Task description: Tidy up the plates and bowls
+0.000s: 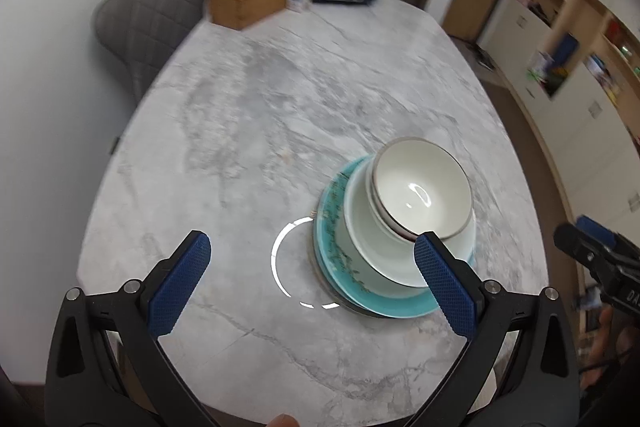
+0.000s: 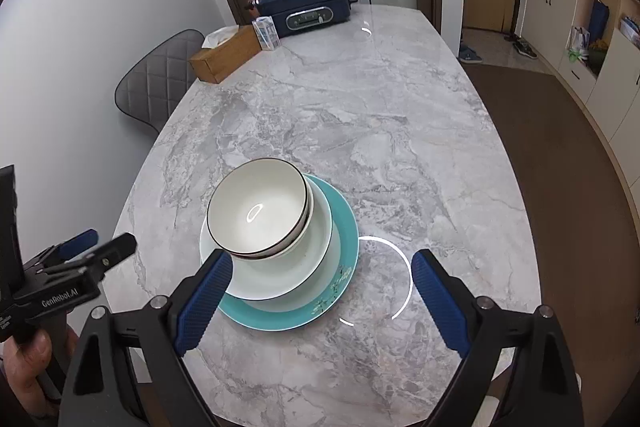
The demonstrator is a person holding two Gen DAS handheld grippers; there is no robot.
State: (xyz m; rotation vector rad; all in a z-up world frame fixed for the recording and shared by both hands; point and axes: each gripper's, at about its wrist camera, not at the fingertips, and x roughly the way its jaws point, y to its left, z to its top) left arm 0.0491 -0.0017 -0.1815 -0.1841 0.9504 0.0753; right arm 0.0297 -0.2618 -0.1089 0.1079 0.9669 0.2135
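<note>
Marble table (image 2: 400, 131) bears stacked bowls (image 2: 258, 213) on teal plate (image 2: 344, 227); both claws gape.

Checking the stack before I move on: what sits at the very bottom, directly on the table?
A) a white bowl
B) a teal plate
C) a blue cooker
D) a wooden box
B: the teal plate lies flat on the table, with a pale dish on it and white bowls nested on top; both grippers are open and empty.

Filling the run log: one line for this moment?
left gripper open | right gripper open | bowls stacked on teal plate | table
</note>
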